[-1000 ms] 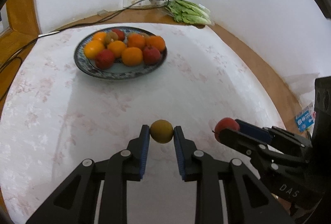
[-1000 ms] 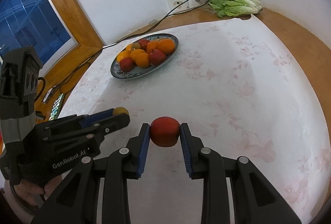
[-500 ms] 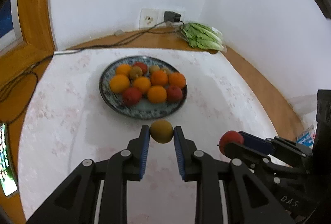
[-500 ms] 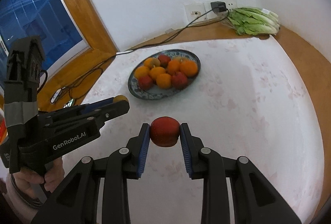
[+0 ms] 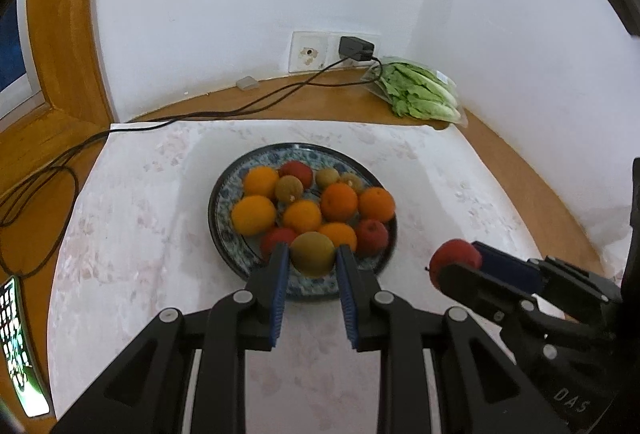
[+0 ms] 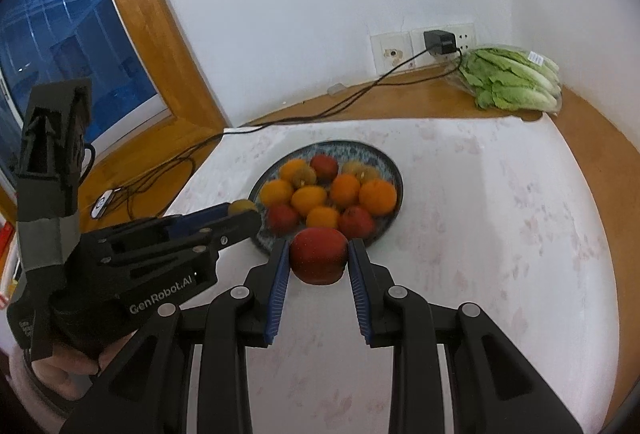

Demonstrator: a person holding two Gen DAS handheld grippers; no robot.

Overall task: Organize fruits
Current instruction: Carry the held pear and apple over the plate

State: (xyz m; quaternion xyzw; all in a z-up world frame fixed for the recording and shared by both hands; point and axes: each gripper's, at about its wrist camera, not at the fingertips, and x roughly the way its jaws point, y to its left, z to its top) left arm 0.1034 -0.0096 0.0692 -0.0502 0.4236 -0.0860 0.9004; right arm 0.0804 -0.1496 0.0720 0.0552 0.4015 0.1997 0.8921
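Note:
My left gripper (image 5: 312, 260) is shut on a small yellow-green fruit (image 5: 313, 252), held in the air over the near rim of the blue patterned plate (image 5: 224, 230). The plate carries several oranges, red apples and small yellow-green fruits. My right gripper (image 6: 319, 260) is shut on a red apple (image 6: 319, 254), just short of the plate's near edge (image 6: 394, 175). In the left wrist view the right gripper (image 5: 460, 266) with its red apple (image 5: 454, 254) hangs to the right of the plate. In the right wrist view the left gripper (image 6: 244, 215) reaches in from the left, a hand beneath it.
The plate stands on a white flowered tablecloth (image 5: 140, 234) over a wooden table. A bag of lettuce (image 5: 416, 93) lies in the far right corner under a wall socket with a charger (image 5: 354, 47); its black cable (image 5: 200, 119) runs left. A lit phone (image 5: 16, 346) lies at the left edge.
Both grippers have risen and moved forward to the plate with their fruits still held. The plate now lies just beyond the fingertips and the back wall fills more of both views.

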